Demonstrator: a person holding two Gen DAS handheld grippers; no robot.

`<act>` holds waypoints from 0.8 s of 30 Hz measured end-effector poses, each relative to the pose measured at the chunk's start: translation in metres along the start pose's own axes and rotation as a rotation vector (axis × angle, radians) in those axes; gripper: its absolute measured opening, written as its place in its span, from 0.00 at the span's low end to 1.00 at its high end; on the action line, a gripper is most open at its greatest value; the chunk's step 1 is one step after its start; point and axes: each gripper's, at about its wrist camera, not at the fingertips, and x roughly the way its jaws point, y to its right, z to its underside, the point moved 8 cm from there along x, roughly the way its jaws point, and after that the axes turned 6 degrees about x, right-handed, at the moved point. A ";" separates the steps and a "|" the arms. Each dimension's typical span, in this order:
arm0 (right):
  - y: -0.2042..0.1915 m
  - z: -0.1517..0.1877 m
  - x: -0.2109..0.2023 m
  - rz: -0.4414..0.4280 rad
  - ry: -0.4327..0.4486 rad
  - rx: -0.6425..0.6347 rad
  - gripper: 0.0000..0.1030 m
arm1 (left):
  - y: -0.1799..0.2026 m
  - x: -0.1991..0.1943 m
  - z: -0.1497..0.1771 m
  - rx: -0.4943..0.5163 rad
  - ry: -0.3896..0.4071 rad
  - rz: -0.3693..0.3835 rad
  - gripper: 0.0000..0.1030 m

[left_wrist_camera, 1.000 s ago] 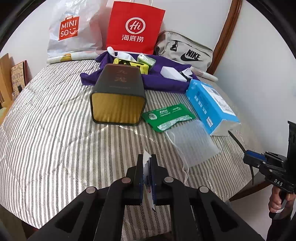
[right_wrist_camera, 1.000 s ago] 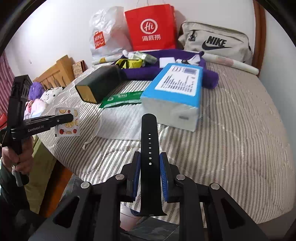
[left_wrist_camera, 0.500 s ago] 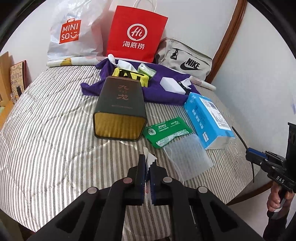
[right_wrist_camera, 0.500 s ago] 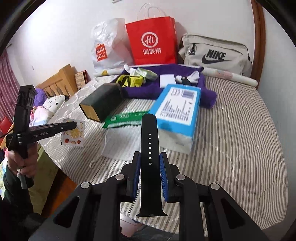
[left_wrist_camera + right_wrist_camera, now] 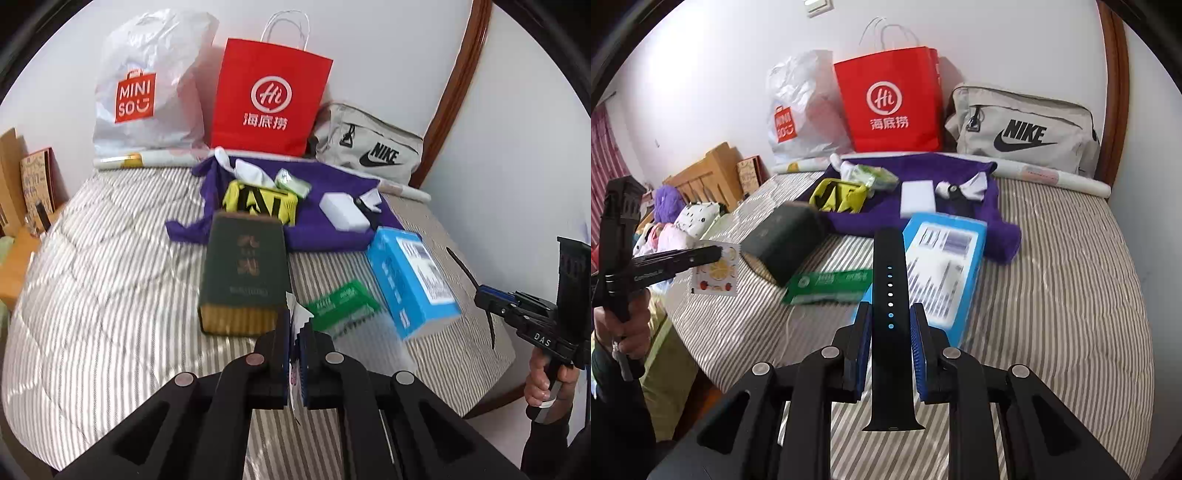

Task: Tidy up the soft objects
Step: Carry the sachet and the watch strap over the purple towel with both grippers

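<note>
A carrying step is judged to be in hand: both claws are loaded and held above the grey-and-white striped quilted bed cover (image 5: 110, 280). The left gripper (image 5: 295, 354) is clenched on a small flat white sachet printed with fruit (image 5: 716, 271), whose torn upper edge is seen poking up between the blue pads in the left wrist view. The right gripper (image 5: 890, 354) is grasping a black perforated rubber watch strap (image 5: 889, 280), which stands upright between its pads and runs out past them at both ends. Ahead of both claws, a purple cloth (image 5: 923, 218) is spread at the far side of the bed, and a white sponge block (image 5: 918, 199), a yellow-and-black folded item (image 5: 838, 195) and a small green packet (image 5: 879, 177) are laid on it; it is judged to be the collecting place. The next move would call for each claw to be carried forward over the nearer clutter and lowered onto bare cloth before release. Between the claws and the cloth lie a dark green rectangular tin (image 5: 243, 273), a green foil pouch (image 5: 340, 302) and a blue tissue pack (image 5: 410, 280), so height must be kept in passing. Open striped cover is seen to the left of the left claw and to the right of the right claw; the near bed edge lies just beneath both.
</note>
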 end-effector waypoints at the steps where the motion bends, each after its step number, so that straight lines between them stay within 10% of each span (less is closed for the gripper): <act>1: 0.003 -0.006 0.003 -0.002 0.002 0.006 0.20 | -0.001 0.001 -0.006 0.000 0.003 -0.006 0.05; 24: 0.035 -0.127 0.076 0.000 0.023 0.006 0.20 | -0.031 0.046 -0.103 -0.060 0.027 -0.055 0.05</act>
